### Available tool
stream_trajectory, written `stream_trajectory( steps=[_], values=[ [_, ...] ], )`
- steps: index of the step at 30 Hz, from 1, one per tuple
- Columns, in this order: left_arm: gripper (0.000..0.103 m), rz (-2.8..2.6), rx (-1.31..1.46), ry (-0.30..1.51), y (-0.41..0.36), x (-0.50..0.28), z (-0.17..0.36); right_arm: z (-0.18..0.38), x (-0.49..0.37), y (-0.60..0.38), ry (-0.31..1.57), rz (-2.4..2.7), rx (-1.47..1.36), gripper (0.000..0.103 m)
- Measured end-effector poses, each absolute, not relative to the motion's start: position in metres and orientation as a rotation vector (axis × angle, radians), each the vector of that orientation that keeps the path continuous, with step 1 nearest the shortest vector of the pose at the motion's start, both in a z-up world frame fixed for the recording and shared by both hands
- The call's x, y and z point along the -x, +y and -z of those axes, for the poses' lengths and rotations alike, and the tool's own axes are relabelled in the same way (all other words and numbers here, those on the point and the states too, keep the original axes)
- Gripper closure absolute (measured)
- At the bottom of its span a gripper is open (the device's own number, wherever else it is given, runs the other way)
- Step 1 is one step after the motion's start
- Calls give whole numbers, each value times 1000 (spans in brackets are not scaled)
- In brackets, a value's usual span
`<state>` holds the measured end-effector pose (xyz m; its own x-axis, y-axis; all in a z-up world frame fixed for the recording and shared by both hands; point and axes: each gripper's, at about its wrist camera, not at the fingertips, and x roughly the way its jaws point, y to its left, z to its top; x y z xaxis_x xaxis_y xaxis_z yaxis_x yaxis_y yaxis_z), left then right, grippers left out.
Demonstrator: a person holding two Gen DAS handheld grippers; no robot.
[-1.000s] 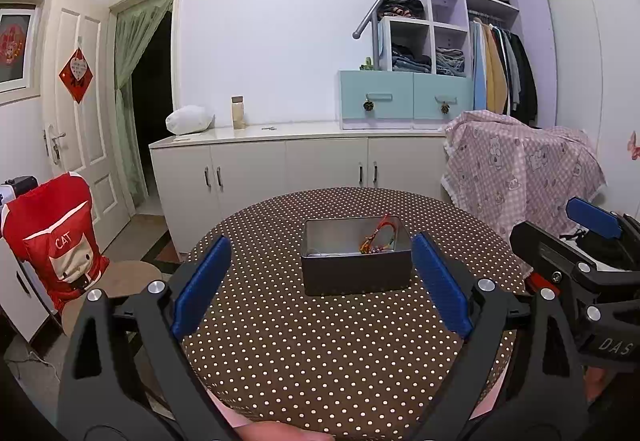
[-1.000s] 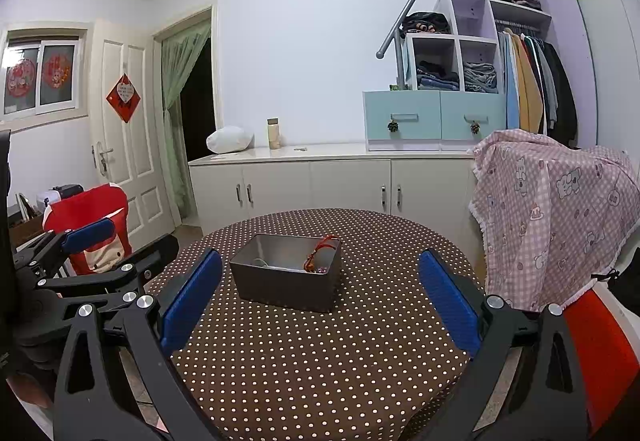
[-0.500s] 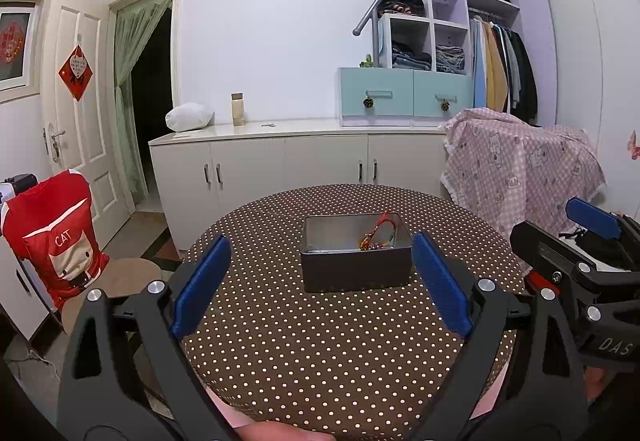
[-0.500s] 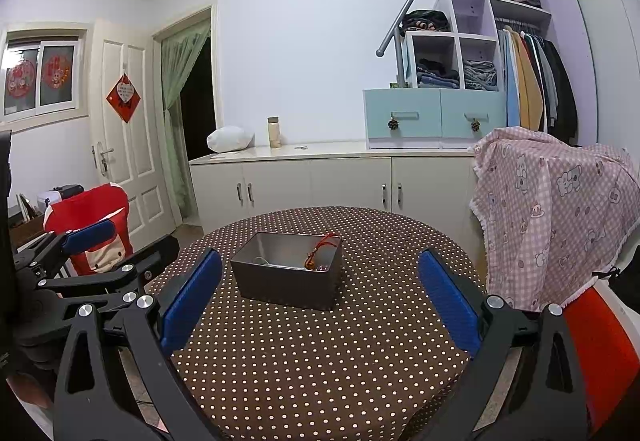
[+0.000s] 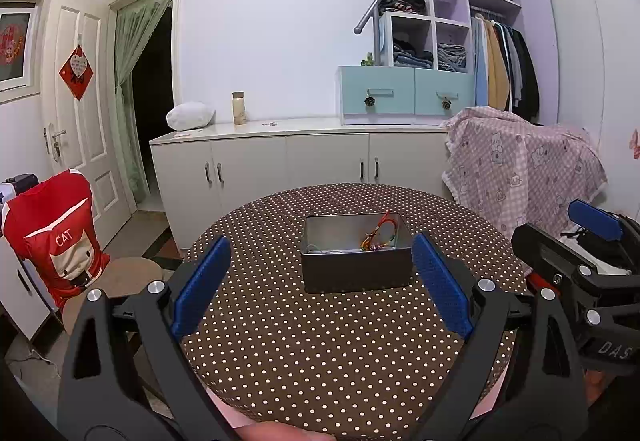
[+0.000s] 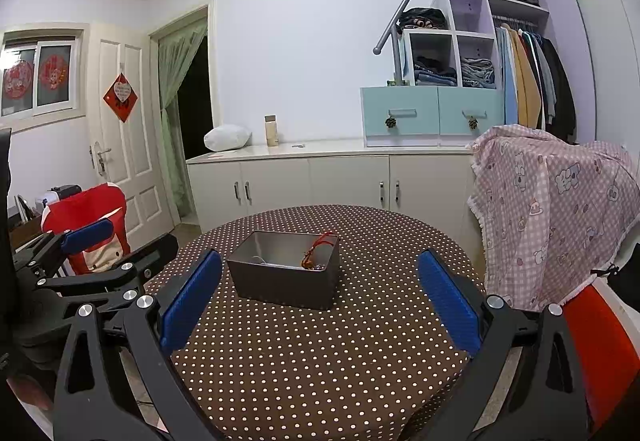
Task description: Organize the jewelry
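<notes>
A grey metal tin [image 5: 356,271] stands open in the middle of a round table with a brown polka-dot cloth [image 5: 340,353]. Inside it lies a tangle of red and beaded jewelry [image 5: 379,237], leaning on the tin's right wall; it also shows in the right wrist view [image 6: 316,255], in the tin [image 6: 286,285]. My left gripper [image 5: 320,285] is open and empty, held above the table's near edge in front of the tin. My right gripper [image 6: 318,297] is open and empty, to the right of the left one and at the same distance from the tin.
A red chair cover [image 5: 52,237] stands left of the table. A pink checked cloth [image 5: 524,169] covers something to the right. White cabinets [image 5: 288,165] run along the back wall behind the table.
Both views have lifted slightly; the tin sits a little lower and closer in the frames. Both grippers stay open and empty.
</notes>
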<state>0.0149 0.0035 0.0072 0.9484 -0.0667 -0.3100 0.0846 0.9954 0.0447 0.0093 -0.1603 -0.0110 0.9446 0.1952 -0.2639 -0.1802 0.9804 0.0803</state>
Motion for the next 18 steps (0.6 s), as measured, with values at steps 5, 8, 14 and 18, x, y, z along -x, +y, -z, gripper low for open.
stream_trajectory(
  steps=[5,8,14,18],
  values=[
    [13,74,-63,313,4,-15,-7,11,-9,-160,276,-190,-58,8],
    [13,74,-63,312,3,-16,-7,11,-8,-160,275,-190,-59,8],
    [13,66,-67,313,3,-16,-6,11,-9,-160,276,-189,-56,8],
    [13,66,-64,314,2,-16,-8,11,-9,-159,275,-186,-51,8]
  ],
)
